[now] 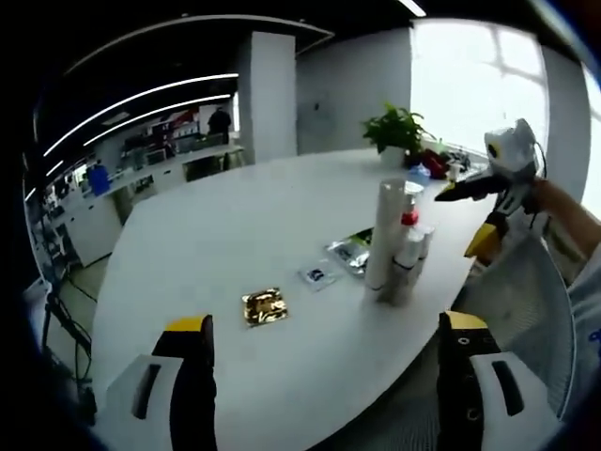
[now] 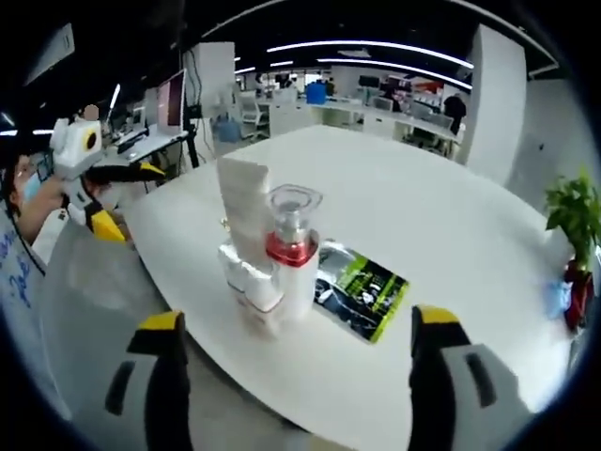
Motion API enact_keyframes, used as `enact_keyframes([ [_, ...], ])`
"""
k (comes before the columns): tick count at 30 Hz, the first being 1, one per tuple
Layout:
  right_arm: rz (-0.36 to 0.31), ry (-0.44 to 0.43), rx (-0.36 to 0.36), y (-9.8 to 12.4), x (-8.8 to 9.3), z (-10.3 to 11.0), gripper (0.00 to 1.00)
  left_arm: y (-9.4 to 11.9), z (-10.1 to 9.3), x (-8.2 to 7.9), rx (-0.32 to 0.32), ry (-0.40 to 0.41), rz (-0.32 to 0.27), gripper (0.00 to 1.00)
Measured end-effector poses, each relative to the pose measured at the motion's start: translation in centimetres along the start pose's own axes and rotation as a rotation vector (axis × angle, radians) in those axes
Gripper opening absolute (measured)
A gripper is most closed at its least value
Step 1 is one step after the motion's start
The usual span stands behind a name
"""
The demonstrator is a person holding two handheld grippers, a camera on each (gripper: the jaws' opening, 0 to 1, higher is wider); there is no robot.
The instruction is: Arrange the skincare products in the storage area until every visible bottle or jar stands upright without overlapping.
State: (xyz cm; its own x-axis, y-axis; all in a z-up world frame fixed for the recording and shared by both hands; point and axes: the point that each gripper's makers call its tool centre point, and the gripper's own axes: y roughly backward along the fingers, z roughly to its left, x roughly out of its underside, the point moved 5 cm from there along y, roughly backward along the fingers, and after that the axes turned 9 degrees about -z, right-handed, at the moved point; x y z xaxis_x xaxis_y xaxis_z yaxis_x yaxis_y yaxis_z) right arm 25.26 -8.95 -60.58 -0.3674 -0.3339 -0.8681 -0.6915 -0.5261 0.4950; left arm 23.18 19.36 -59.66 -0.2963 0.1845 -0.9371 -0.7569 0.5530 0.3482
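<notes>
Several skincare products stand upright in a tight cluster (image 1: 394, 258) near the white table's edge: a tall white tube (image 1: 387, 225) (image 2: 242, 202), a clear-capped pump bottle with a red collar (image 1: 410, 217) (image 2: 289, 246), and small white bottles (image 2: 250, 280) at their base. My left gripper (image 1: 327, 324) is open and empty, short of the table. My right gripper (image 2: 296, 321) is also open and empty, facing the cluster from the other side. Each one appears in the other's view, held off the table: the right gripper (image 1: 467, 221) and the left gripper (image 2: 131, 199).
Flat sachets lie on the table (image 1: 235, 216): a gold one (image 1: 264, 306), a small clear one (image 1: 317, 274) and a green and silver one (image 1: 352, 252) (image 2: 366, 296). A potted plant (image 1: 394, 132) (image 2: 573, 211) and red items (image 2: 575, 291) sit at the far end. Office desks stand behind.
</notes>
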Motion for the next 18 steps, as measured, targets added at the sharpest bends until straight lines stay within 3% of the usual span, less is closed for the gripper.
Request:
enact_keyframes([
  [15, 0.091, -0.017, -0.004, -0.9, 1.6, -3.1, 1.0, -2.2, 1.3, -0.4, 0.025, -0.041, 0.04, 0.97],
  [18, 0.139, -0.043, 0.013, -1.1, 2.2, -3.9, 0.99, -2.6, 1.7, -0.5, 0.027, -0.044, 0.053, 0.97],
])
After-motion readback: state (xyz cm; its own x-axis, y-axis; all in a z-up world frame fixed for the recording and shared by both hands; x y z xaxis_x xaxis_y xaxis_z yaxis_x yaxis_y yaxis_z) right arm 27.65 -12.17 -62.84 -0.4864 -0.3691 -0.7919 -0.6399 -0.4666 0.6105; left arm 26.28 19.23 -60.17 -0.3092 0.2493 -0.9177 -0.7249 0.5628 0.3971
